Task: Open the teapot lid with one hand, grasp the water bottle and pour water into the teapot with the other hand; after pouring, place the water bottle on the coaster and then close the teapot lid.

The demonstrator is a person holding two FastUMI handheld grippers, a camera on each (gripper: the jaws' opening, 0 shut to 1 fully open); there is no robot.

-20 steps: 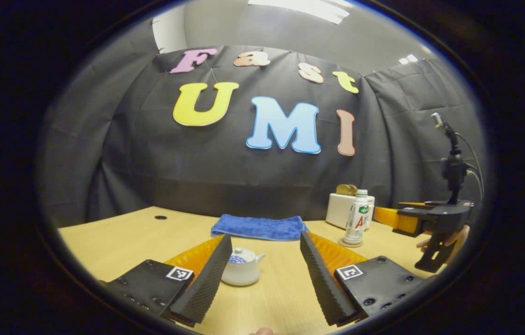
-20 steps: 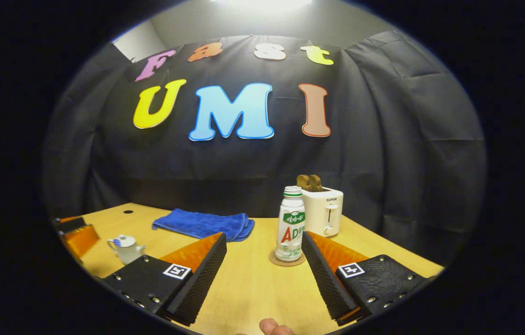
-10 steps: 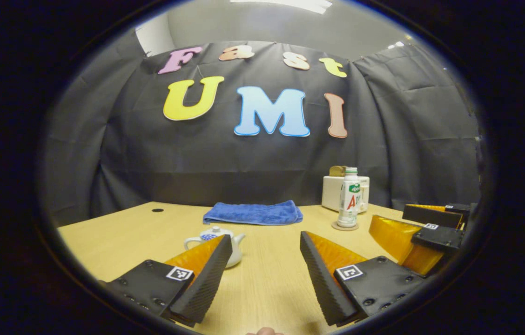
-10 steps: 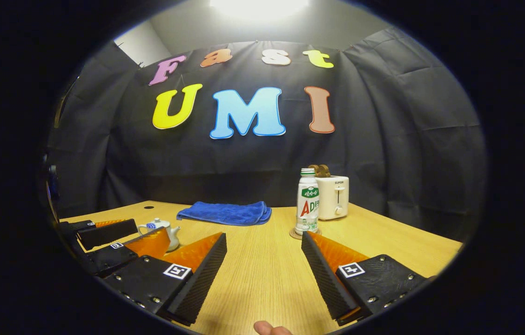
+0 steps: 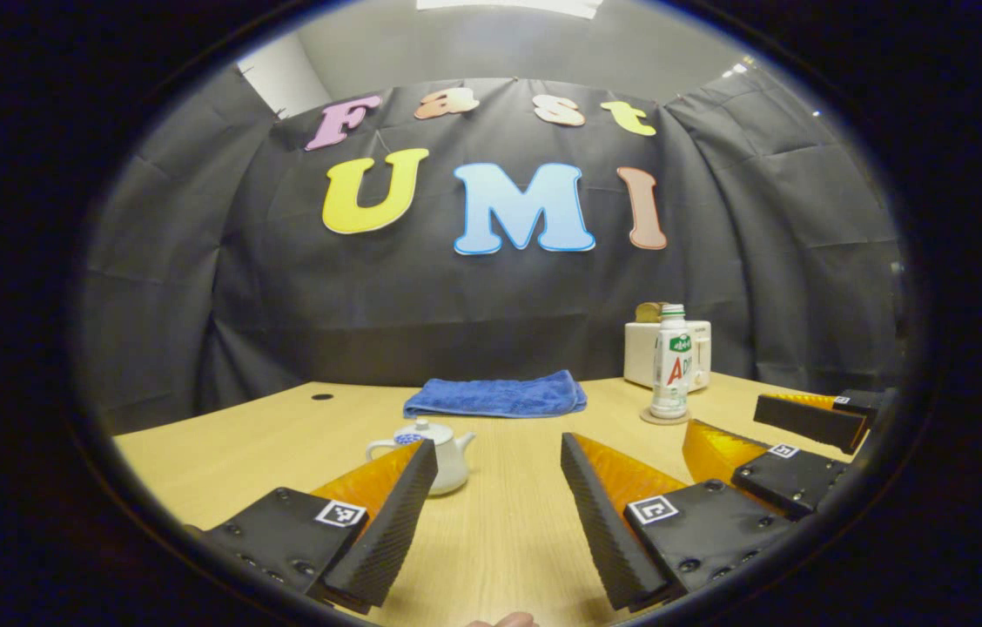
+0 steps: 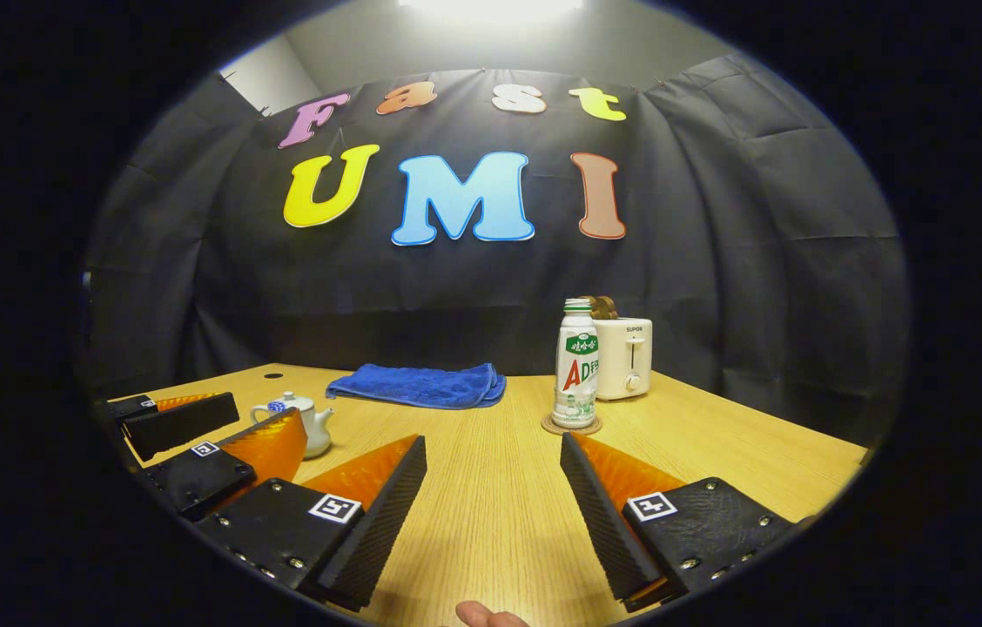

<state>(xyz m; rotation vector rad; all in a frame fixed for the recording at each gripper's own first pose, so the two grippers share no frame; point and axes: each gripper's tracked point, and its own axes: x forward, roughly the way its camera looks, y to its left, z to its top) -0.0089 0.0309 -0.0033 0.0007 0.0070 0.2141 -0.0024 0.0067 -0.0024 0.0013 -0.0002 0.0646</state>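
Left gripper view, entry: left tool (image 5: 498, 475) spread wide and carrying nothing, held low over the bench (image 5: 508, 540), aimed toward the teapot (image 5: 430, 453), which stands just beyond its left finger with the lid (image 5: 421, 433) seated; this tool seems set to take the lid. Right tool (image 5: 791, 435) appears at the right edge, likewise spread. Blue towel (image 5: 495, 396) lies folded at the back centre, well apart from the teapot. Water bottle (image 5: 671, 361) stands upright on the coaster (image 5: 663, 417), cap on, with a toaster (image 5: 639, 353) close behind it. Right gripper view, same stock: right tool (image 6: 495, 475) parted wide, nothing between its fingers, pointed roughly toward the water bottle (image 6: 576, 366) on its coaster (image 6: 571, 426), still well short of it; presumably staged for the bottle grasp. Teapot (image 6: 304, 427) sits at left, partly behind the left tool (image 6: 208, 435). Status, as judged: no step completed; lid on, bottle untouched, both tools approaching.
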